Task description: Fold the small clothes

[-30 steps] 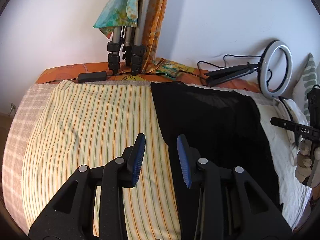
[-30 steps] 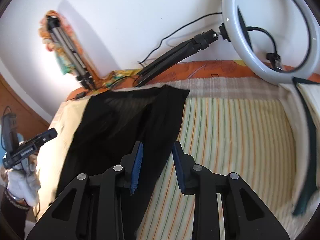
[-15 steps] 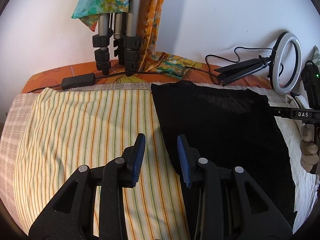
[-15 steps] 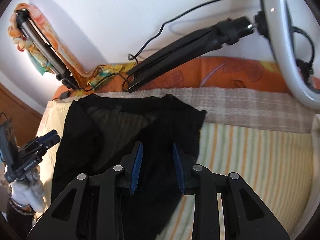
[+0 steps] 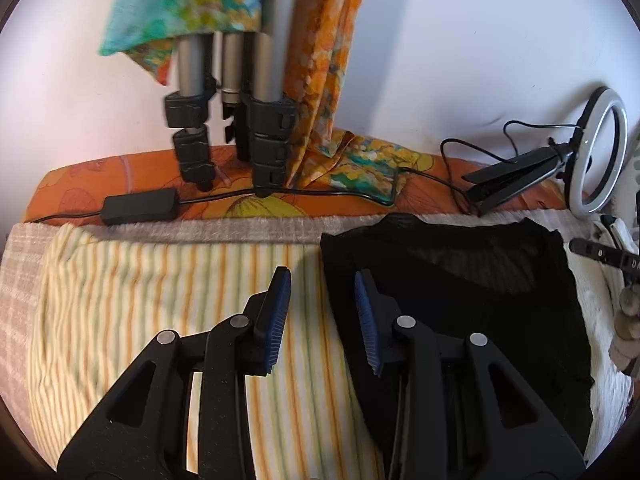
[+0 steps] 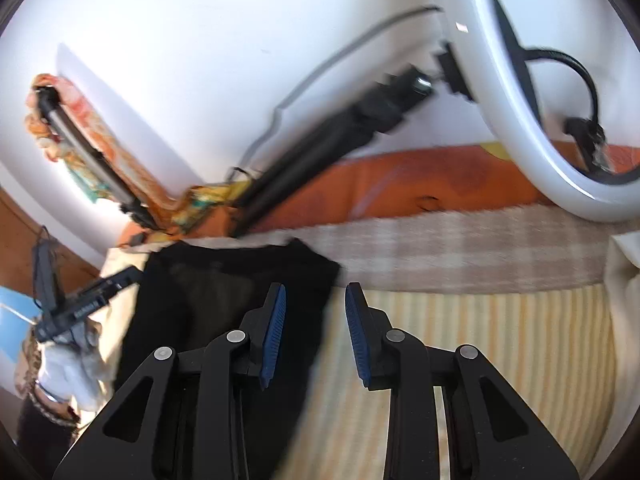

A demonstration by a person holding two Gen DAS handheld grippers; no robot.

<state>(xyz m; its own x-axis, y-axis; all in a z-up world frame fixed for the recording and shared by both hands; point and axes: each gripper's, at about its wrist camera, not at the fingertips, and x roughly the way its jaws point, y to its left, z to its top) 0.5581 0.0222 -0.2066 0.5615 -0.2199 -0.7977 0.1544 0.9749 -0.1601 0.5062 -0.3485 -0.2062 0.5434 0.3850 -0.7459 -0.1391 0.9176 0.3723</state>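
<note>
While both tongs hang parted and empty, the left gripper [image 5: 322, 316] straddles the near-left edge of the one black garment [image 5: 460, 292], the right gripper [image 6: 314, 322] its opposite corner, evidently to lift for folding. Garment lies flat, frame centre, on one striped sheet [image 5: 160, 320]; one ring light [image 5: 598, 152] upper right.

A sheer black garment [image 5: 460, 304] lies spread flat on the striped bedsheet [image 5: 160, 300], its left edge under the left jaws' right finger, its right edge beneath the right jaws' left finger.
</note>
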